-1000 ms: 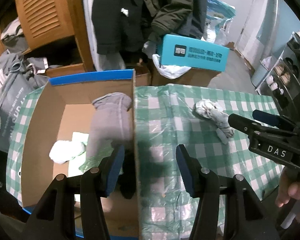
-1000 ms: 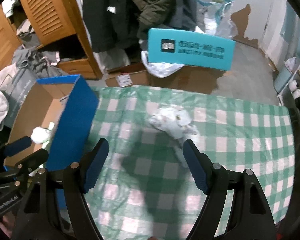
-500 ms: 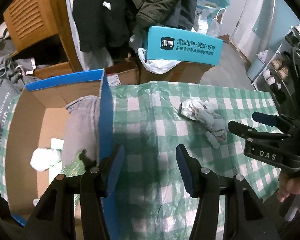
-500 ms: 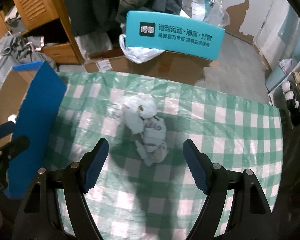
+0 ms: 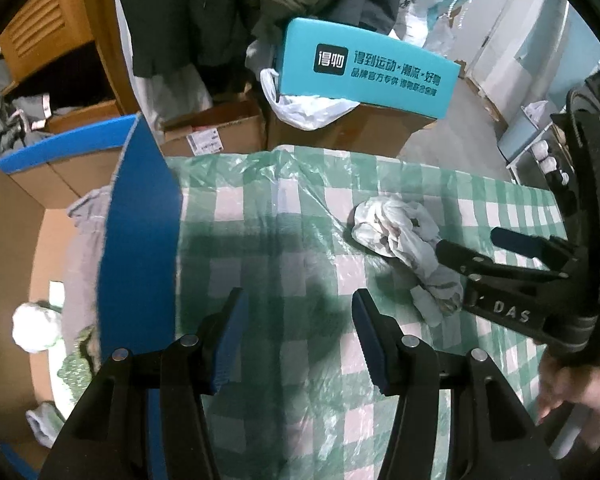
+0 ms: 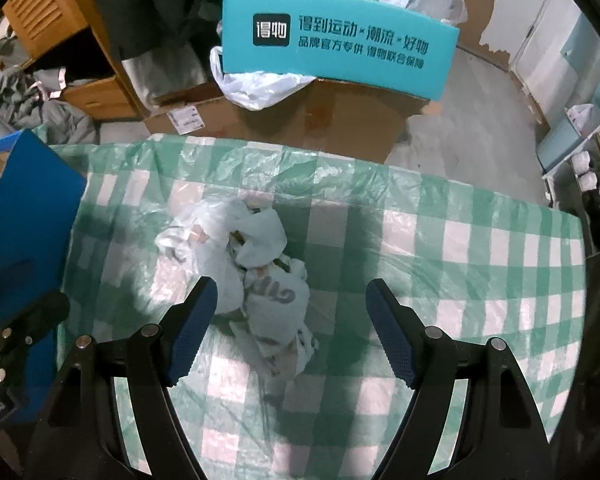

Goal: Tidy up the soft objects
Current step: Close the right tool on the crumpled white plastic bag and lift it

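Observation:
A crumpled white patterned cloth (image 6: 256, 268) lies on the green-checked tablecloth (image 6: 440, 248). My right gripper (image 6: 290, 300) hangs open just above it, the cloth's near end between its blue pads, not gripped. My left gripper (image 5: 296, 314) is open over bare tablecloth, left of the same cloth (image 5: 404, 248). From the left wrist the right gripper (image 5: 500, 252) shows at the right, over the cloth, with a hand (image 5: 576, 392) below. A cardboard box with a blue flap (image 5: 140, 240) at the left holds a grey garment (image 5: 82, 240) and a white bundle (image 5: 34, 326).
Beyond the table's far edge stand a teal box (image 6: 340, 44), a white plastic bag (image 6: 256, 84) and brown cartons (image 5: 216, 136). Dark coats (image 5: 188, 12) hang behind. A wooden cabinet (image 6: 48, 16) is at the far left, shelves (image 6: 588, 168) at the right.
Both grippers moved right and down toward the table. The white cloth now sits between the right gripper's fingers; the box has slid to the left of both views.

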Motion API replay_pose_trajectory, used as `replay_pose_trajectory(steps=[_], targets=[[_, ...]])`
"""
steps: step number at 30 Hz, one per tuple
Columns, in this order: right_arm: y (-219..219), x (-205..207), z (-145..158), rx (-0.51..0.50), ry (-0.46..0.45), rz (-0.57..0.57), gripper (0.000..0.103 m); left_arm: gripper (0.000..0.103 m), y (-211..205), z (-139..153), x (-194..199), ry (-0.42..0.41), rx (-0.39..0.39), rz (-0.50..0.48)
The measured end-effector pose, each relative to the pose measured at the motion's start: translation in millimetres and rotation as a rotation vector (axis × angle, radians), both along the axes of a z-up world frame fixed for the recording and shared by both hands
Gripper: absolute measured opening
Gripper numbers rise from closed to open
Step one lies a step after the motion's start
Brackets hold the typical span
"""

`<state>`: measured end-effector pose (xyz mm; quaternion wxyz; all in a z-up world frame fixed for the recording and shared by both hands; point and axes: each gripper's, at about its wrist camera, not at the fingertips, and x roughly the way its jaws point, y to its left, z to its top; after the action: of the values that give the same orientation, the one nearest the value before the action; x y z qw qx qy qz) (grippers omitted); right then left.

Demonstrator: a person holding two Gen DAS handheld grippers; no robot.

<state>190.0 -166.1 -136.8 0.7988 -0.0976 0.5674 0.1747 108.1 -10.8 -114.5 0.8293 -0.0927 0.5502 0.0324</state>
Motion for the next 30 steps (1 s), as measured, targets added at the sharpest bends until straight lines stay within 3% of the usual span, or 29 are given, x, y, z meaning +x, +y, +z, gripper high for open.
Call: replay_pose_trajectory(steps=[4, 11, 17, 30], targets=[[5, 3, -12, -0.018, 0.014, 0.012, 0.075, 0.055, -1, -6, 5, 0.009, -0.006, 0.005], [5, 6, -26, -0.023, 0.062, 0.016, 0.047, 0.055, -5, -16, 11, 0.032, -0.014, 0.002], [-1, 0, -31, -0.021, 0.082, 0.014, 0.041, 0.055, -9, -24, 9, 0.058, -0.01, -0.006], [-10, -40, -38, 0.007, 0.156, -0.028, 0.041, 0.055, -23, -29, -12, 0.093, 0.005, -0.051]])
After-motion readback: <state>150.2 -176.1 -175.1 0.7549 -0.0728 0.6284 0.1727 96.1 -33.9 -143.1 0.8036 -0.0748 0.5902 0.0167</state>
